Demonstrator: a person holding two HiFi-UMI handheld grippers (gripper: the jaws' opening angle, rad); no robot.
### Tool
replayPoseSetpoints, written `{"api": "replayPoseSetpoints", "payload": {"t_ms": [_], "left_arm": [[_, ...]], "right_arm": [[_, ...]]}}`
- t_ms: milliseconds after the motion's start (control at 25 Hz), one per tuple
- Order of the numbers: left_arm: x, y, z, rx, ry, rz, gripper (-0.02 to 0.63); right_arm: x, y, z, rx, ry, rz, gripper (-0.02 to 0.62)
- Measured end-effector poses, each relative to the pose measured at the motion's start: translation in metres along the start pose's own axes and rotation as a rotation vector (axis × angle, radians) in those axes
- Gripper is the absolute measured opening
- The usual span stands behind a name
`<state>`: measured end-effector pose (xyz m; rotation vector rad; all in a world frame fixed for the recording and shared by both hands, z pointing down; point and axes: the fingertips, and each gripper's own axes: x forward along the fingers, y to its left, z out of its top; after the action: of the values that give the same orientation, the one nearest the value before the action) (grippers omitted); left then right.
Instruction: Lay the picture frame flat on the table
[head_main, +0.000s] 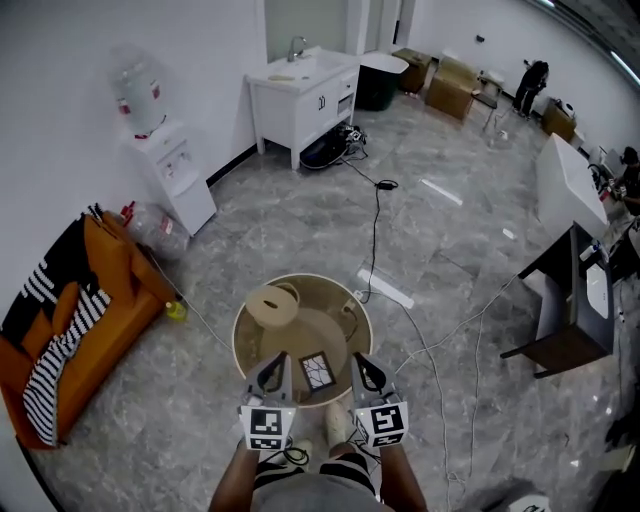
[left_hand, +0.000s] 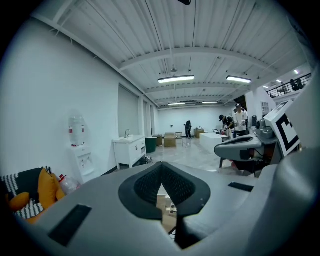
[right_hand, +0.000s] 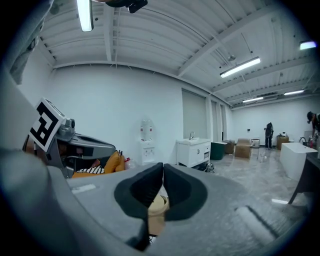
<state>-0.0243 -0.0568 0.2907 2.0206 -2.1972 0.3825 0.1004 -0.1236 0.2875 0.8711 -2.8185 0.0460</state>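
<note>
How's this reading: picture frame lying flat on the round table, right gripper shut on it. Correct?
The right gripper is shut, but on nothing: the right gripper view shows its jaws together and empty. The picture frame lies flat on the round table.

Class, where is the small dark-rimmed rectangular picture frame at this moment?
In the head view, the dark-rimmed picture frame sits on the round beige table near its closest edge, between the left gripper and right gripper.
</note>
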Motion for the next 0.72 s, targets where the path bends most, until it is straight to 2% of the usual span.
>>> {"api": "replayPoseSetpoints", "payload": {"t_ms": [440,720], "left_arm": [[-0.073,-0.038,-0.009,0.056,-0.023,-0.092,0.017],[-0.103,-0.051,-0.013,0.052,-0.022,-0.128,0.017]], "right_arm": [[-0.089,0.039,-0.002,-0.008,-0.016,-0.094,0.002],[-0.124,0.058,-0.003,-0.015,-0.023,-0.138,-0.002]]}}
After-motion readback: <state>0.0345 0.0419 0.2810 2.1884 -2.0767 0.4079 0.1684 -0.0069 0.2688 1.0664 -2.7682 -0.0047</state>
